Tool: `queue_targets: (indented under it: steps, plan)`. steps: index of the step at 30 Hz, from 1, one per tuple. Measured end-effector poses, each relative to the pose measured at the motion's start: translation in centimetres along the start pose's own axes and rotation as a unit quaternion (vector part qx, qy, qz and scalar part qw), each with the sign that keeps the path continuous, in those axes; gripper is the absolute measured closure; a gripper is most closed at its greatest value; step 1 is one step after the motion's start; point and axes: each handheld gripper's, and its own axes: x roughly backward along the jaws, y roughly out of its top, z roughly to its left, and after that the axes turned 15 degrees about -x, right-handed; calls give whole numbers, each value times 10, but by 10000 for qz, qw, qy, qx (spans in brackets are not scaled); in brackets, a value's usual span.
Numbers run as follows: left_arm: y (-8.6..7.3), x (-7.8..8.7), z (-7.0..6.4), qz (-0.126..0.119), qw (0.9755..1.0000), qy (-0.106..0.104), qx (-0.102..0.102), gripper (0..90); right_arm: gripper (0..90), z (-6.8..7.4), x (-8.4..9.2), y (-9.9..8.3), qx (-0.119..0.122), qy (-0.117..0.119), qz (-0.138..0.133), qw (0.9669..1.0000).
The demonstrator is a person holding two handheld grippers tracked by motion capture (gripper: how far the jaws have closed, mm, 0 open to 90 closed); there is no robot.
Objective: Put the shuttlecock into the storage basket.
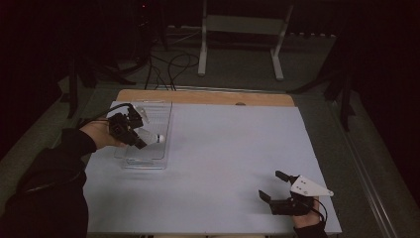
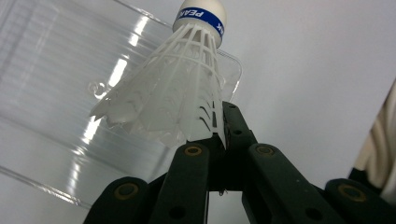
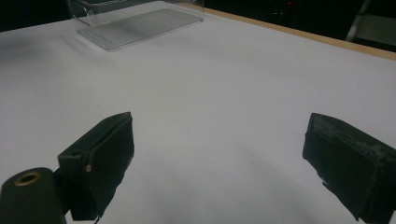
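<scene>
- Left gripper [image 1: 140, 144]: at the far left of the table, over the clear plastic tray [image 1: 163, 124]; jaws closed on the skirt edge of a shuttlecock [image 2: 177, 88].
- Shuttlecock: white plastic skirt, white cork with blue band, cork pointing right, held above the tray.
- Right gripper [image 1: 274, 186]: near right, above the white table surface [image 1: 223, 158]; jaws spread wide, holding nothing.
- Tray: transparent, lying flat at the table's far left.

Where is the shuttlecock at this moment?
The shuttlecock is held in the left gripper, at the left side of the high view, above the clear plastic tray.
</scene>
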Motion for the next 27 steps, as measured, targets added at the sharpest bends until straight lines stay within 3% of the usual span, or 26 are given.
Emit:
queue_targets:
  steps: [17,27]
  plan:
    - [-12,-32,5,197,9997,-107,123,900,91,0,0,0,-24,44,23,10000]
    - [-13,-40,5,263,9996,-111,69,900,91,1,0,0,-15,43,37,10000]
